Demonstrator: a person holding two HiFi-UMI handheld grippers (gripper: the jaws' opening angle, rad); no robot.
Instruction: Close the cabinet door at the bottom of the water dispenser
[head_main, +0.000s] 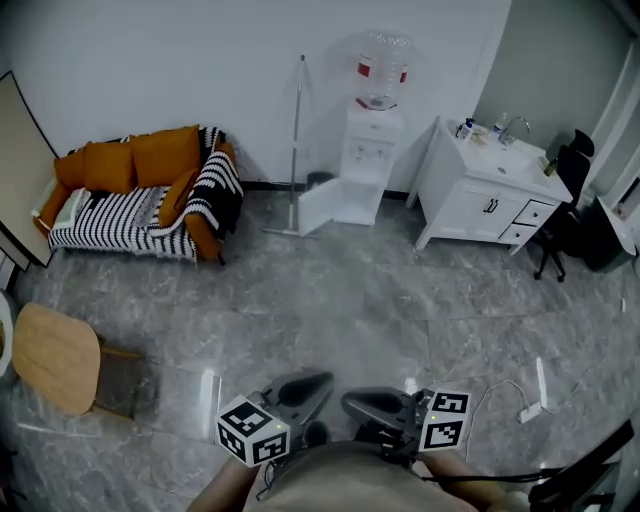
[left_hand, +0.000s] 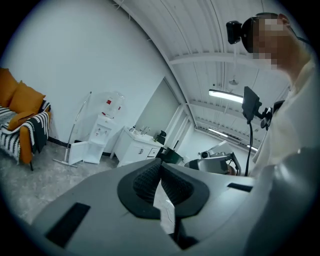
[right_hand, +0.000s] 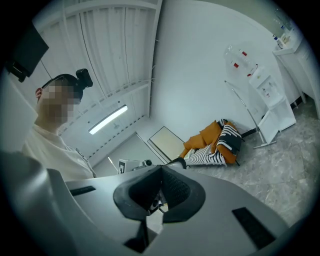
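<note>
I am holding both grippers low in front of me, close to my body, over the near edge of the grey marbled floor (head_main: 330, 300). My left gripper (head_main: 322, 382) is pointing across toward my right gripper (head_main: 350, 403), and the two tips are sitting near each other without touching. In the left gripper view the ribbed pads (left_hand: 147, 180) are meeting at their tips with nothing caught between them. In the right gripper view the pads (right_hand: 175, 187) are pressing together in the same way, also empty.

The water dispenser (head_main: 372, 160) is standing well apart from me at the far edge of the floor, against the white wall, with a clear bottle (head_main: 383, 68) sitting on top. Its cabinet door (head_main: 318, 208) at the bottom is hanging open, swung out to the left in the head view. A mop (head_main: 296, 140) is leaning on the wall just beside that door.

A white sink cabinet (head_main: 480, 205) is standing to the right of the dispenser, with a black office chair (head_main: 562, 205) beyond it. An orange sofa (head_main: 140, 165) with a striped blanket is sitting toward the far left corner, and a wooden chair (head_main: 55, 355) is standing at the left edge.
</note>
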